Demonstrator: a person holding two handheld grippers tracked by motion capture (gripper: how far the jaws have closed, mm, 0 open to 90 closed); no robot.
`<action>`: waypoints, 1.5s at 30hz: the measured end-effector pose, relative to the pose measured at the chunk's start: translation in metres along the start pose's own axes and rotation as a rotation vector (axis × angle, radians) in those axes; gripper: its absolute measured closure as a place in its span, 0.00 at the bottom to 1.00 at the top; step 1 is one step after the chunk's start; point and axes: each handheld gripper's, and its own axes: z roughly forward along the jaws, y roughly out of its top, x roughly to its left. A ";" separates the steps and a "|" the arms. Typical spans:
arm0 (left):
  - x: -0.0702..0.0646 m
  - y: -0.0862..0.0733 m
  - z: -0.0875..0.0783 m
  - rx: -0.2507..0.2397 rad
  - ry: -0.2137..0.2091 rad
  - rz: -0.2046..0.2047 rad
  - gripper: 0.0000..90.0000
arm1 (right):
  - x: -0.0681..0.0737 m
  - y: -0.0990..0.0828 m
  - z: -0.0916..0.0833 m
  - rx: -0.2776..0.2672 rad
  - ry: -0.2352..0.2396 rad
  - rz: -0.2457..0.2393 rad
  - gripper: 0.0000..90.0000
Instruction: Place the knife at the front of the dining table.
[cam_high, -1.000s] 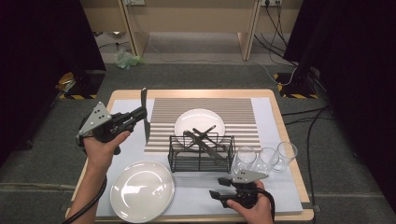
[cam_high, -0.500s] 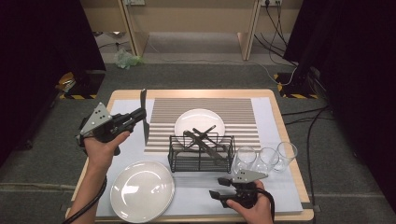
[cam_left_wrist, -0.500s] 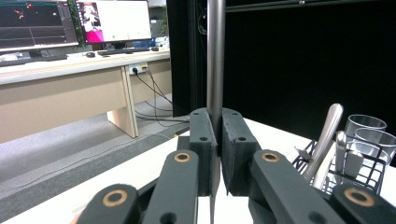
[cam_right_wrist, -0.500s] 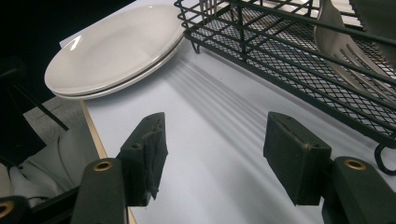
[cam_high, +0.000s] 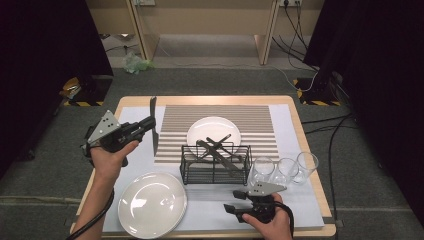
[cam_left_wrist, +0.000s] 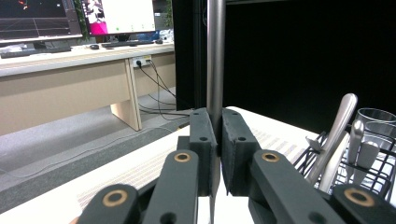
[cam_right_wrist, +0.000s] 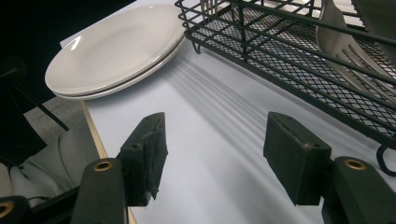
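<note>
My left gripper (cam_high: 148, 125) is shut on a metal knife (cam_high: 153, 121), which stands upright above the left side of the table. In the left gripper view the knife's handle (cam_left_wrist: 215, 60) rises straight up from between the closed pads of the left gripper (cam_left_wrist: 218, 135). My right gripper (cam_high: 230, 207) rests low near the table's front edge, in front of the black wire basket (cam_high: 216, 165). Its jaws stand wide apart with nothing between them, as the right gripper (cam_right_wrist: 215, 154) shows over the bare white mat.
The basket (cam_right_wrist: 299, 51) holds several pieces of cutlery, a fork (cam_right_wrist: 345, 42) among them. A white plate (cam_high: 200, 131) lies on the striped mat (cam_high: 260, 120) behind it. Stacked plates (cam_high: 152, 202) sit at the front left. Three glasses (cam_high: 285, 170) stand right of the basket.
</note>
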 end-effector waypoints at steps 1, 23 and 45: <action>0.000 0.000 0.000 0.001 0.001 -0.002 0.93 | 0.000 0.000 0.000 0.000 0.000 0.000 0.44; 0.012 -0.014 0.004 0.044 0.036 -0.021 0.93 | 0.000 0.000 0.000 0.002 0.000 0.000 0.44; 0.016 -0.023 0.009 0.106 0.072 -0.005 0.93 | 0.000 0.000 0.000 0.002 0.001 0.000 0.44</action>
